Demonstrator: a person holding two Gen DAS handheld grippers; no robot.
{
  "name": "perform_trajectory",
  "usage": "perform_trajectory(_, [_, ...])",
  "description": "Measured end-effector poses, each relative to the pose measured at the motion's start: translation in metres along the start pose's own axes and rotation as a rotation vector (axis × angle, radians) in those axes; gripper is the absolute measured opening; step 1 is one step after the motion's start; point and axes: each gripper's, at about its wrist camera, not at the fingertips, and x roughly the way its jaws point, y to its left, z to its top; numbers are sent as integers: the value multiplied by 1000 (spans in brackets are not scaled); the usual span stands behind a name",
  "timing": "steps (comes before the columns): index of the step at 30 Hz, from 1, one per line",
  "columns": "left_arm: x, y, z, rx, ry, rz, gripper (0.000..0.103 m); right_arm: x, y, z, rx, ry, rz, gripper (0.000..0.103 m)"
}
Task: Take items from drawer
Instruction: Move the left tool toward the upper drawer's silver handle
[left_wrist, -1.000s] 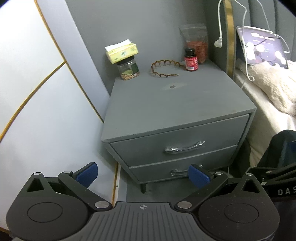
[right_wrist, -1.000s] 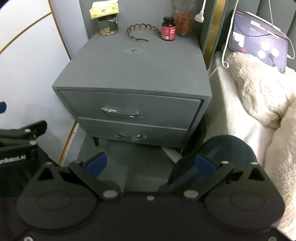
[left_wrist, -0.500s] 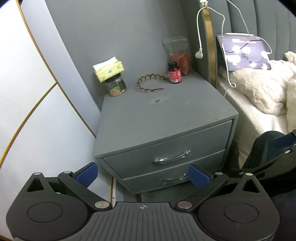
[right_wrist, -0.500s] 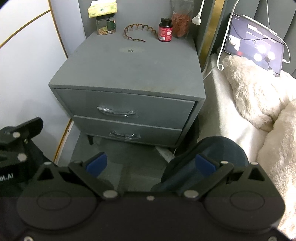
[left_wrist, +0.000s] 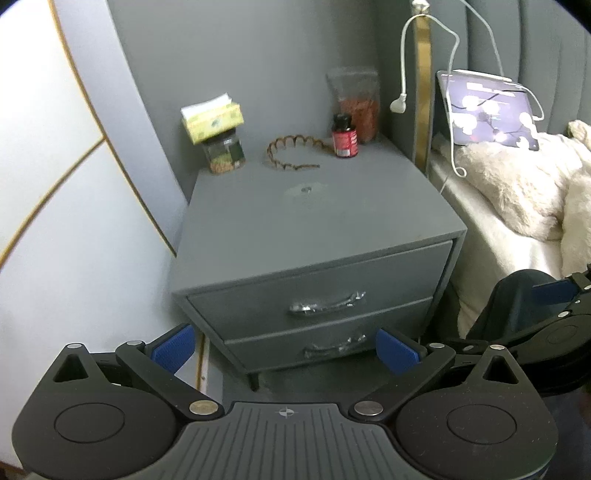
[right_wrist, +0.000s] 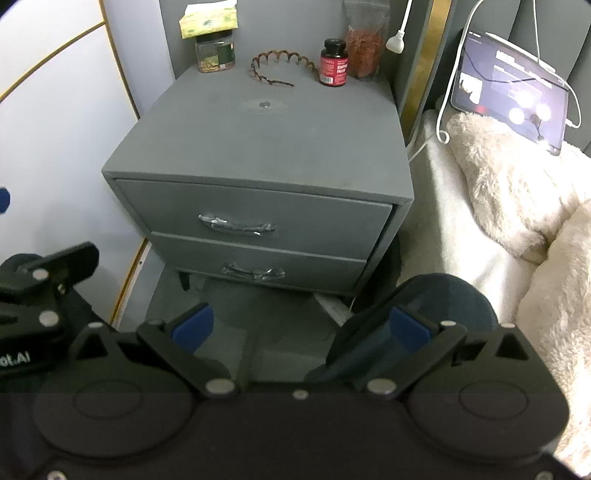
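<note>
A grey nightstand stands ahead with two shut drawers. The top drawer has a chrome handle. The bottom drawer has one too. What is inside is hidden. My left gripper is open and empty, well short of the drawers. My right gripper is open and empty, also held back; it shows at the right edge of the left wrist view.
On the nightstand's back edge: a jar under a tissue pack, a wavy headband, a red bottle and a pouch. A bed with a furry blanket and a tablet lies right. A white wall panel stands left.
Both grippers have drawn back and risen, so the nightstand looks smaller and lower in both views. Both stay open. The drawers stay shut.
</note>
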Motion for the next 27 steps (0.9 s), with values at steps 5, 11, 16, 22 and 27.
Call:
perform_trajectory(5, [19, 18, -3, -109, 52, -26, 103, 5, -1, 3, -2, 4, 16, 103])
perform_trajectory(11, [35, 26, -4, -169, 79, -1, 103, 13, -1, 6, -19, 7, 45, 103])
perform_trajectory(16, [46, 24, -4, -176, 98, -9, 103, 17, -6, 5, -6, 2, 75, 103])
perform_trajectory(22, [82, 34, 4, -200, 99, -122, 103, 37, -16, -2, -7, -28, 144, 103])
perform_trajectory(27, [132, 28, 16, -182, 163, -195, 97, 45, -17, -9, -161, -92, 186, 103])
